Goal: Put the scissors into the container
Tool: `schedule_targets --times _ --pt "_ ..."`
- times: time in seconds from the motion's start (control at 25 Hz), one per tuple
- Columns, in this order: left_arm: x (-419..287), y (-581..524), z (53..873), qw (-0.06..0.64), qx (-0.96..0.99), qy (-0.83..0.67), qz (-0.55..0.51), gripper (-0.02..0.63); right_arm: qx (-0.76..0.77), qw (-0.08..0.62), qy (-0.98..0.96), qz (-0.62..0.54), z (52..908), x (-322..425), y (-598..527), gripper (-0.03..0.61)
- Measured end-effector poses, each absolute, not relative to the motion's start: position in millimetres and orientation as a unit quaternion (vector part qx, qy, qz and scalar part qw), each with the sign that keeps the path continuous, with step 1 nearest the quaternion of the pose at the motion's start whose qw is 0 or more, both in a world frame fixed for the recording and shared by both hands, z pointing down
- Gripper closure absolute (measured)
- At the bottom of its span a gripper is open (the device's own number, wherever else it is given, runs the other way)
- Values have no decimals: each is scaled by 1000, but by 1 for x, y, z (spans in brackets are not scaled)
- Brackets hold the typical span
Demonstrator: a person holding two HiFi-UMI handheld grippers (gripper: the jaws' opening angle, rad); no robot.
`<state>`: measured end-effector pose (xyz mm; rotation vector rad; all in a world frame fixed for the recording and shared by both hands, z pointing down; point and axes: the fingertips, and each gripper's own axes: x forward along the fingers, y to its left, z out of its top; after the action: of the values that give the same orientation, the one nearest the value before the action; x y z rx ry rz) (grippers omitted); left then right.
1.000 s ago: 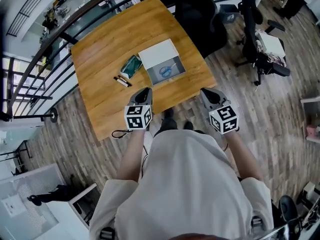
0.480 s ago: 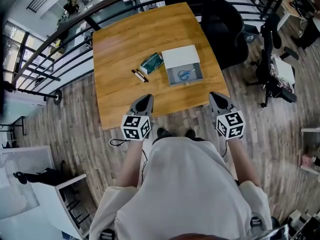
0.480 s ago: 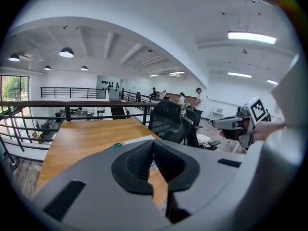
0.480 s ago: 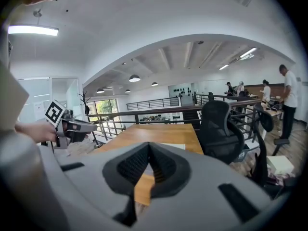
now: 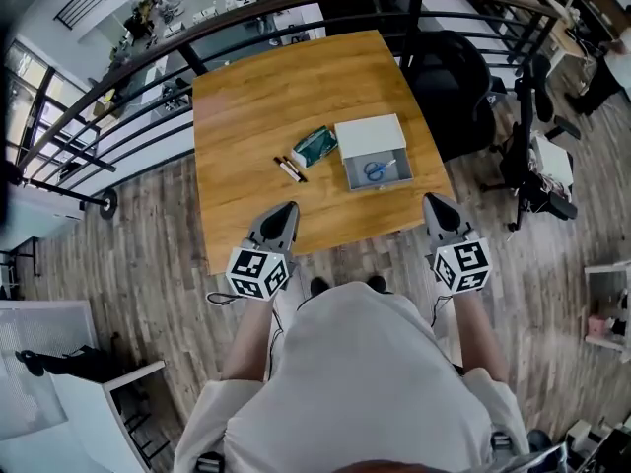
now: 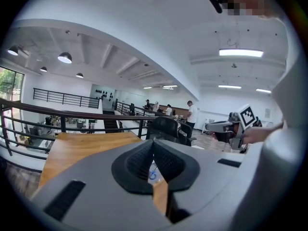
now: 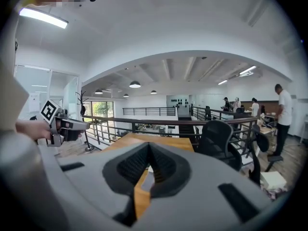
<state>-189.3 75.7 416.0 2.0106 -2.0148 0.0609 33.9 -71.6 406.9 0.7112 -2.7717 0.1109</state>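
The blue-handled scissors (image 5: 377, 170) lie inside the open grey container (image 5: 392, 181) on the wooden table (image 5: 256, 97), with the container's white lid (image 5: 369, 135) lying just behind it. My left gripper (image 5: 286, 209) hovers over the table's near edge, shut and empty. My right gripper (image 5: 432, 201) is by the near right corner, also shut with nothing in it. In the left gripper view the jaws (image 6: 153, 143) meet at the tip, and the scissors (image 6: 152, 174) show through the gap below. The right gripper view shows its jaws (image 7: 148, 146) closed the same way.
A green packet (image 5: 315, 146) and two dark pens (image 5: 289, 169) lie left of the container. A black office chair (image 5: 449, 77) stands beyond the table's far right corner, and a metal railing (image 5: 128, 77) runs behind the table. Several people stand far off in both gripper views.
The head view has shifted, and the table now sits higher and further right in it. Both grippers have dropped slightly in the frame, staying at the table's near edge. The scissors have not moved.
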Motion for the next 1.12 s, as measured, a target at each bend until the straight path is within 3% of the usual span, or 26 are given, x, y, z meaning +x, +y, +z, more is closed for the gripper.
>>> schedule_targets --times 1.12 --pt "-221 94 399 133 709 -692 -23 620 263 123 -957 12 384 12 -57 577"
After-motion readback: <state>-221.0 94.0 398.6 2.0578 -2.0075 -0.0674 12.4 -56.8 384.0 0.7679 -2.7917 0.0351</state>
